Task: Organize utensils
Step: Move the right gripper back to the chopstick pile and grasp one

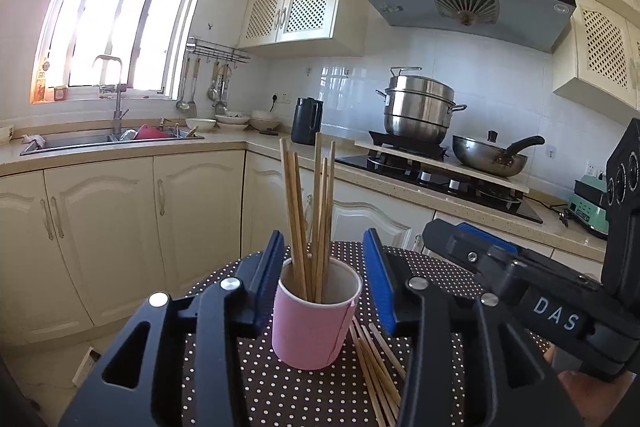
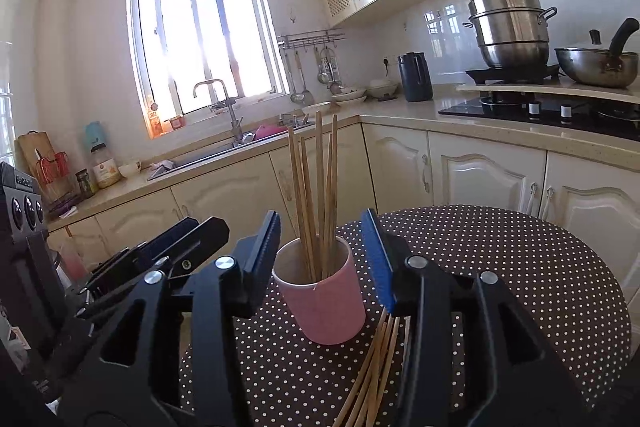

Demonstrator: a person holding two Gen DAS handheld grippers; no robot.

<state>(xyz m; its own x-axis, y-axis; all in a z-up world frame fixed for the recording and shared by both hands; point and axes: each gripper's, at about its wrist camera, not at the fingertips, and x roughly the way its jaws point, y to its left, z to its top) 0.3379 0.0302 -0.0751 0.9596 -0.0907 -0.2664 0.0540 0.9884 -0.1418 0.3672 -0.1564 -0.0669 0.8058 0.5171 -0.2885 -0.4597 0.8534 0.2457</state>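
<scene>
A pink paper cup [image 1: 314,327] [image 2: 326,307] stands on the round table with a brown polka-dot cloth [image 1: 280,391] [image 2: 500,267]. Several wooden chopsticks [image 1: 310,211] [image 2: 316,187] stand upright in it. More loose chopsticks [image 1: 376,371] [image 2: 376,367] lie fanned on the cloth just right of the cup. My left gripper [image 1: 323,239] is open, its blue pads flanking the cup without pressing it. My right gripper [image 2: 321,217] is open in the same way, from the cup's right. Each gripper shows in the other's view: the right [image 1: 480,251], the left [image 2: 180,239].
Cream base cabinets [image 1: 120,227] run behind the table. On the counter are a sink [image 1: 112,139] with dishes, a dark kettle [image 1: 306,121], and a hob with a steel steamer pot [image 1: 420,107] and a wok [image 1: 492,155]. A green appliance [image 1: 588,203] sits far right.
</scene>
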